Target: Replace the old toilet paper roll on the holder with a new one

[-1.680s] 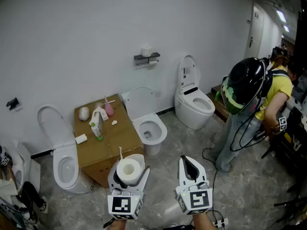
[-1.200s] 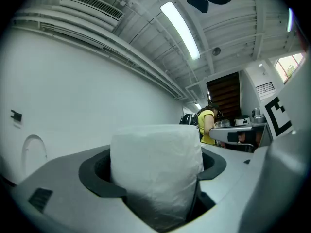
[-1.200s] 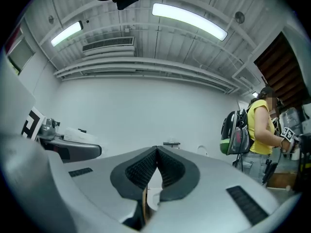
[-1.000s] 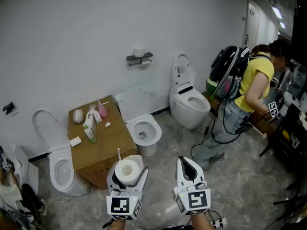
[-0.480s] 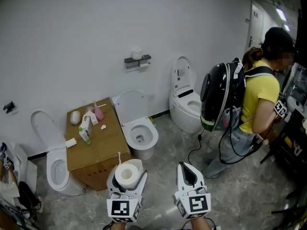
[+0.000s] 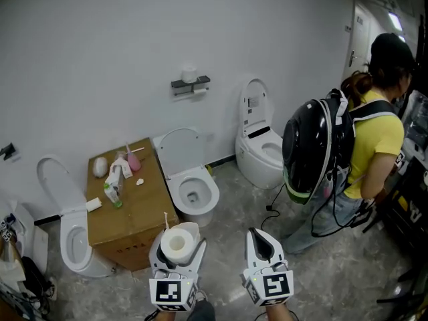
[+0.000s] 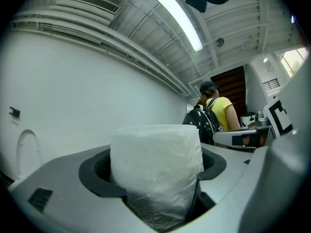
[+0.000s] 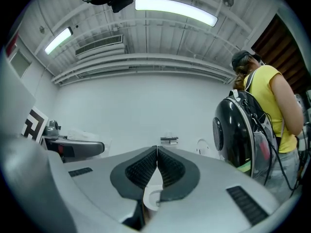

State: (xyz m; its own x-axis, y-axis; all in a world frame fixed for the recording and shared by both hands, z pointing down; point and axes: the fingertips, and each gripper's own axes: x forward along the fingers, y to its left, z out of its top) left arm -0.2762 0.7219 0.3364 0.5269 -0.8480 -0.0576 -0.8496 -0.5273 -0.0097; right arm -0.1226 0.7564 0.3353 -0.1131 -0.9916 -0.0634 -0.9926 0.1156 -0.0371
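Left gripper [image 6: 179, 251] is grasping the new roll [image 6: 176, 239]. Its jaws are spread wide, pads on the roll's outer wall, core hole up. A wide side grip like that should carry it without crushing the tube. Clear film wraps the roll's lower half.

Right gripper [image 6: 261, 233] is clenched on nothing, jaws tip to tip. I'd read it as your free hand for pulling the old roll.

Both grippers point level, side by side, low in front of you, aimed at the wall [image 6: 100, 59].

Holder [image 6: 190, 83] is fixed high on that wall, above the gap between the middle toilet [image 6: 192, 191] and the right toilet [image 6: 262, 154], well apart from both grippers. A small roll [image 6: 189, 73] stands on its top edge. What hangs under it is too small to tell.

Nothing swapped yet, so close in first. Mind the person [image 6: 378, 146] at the right.
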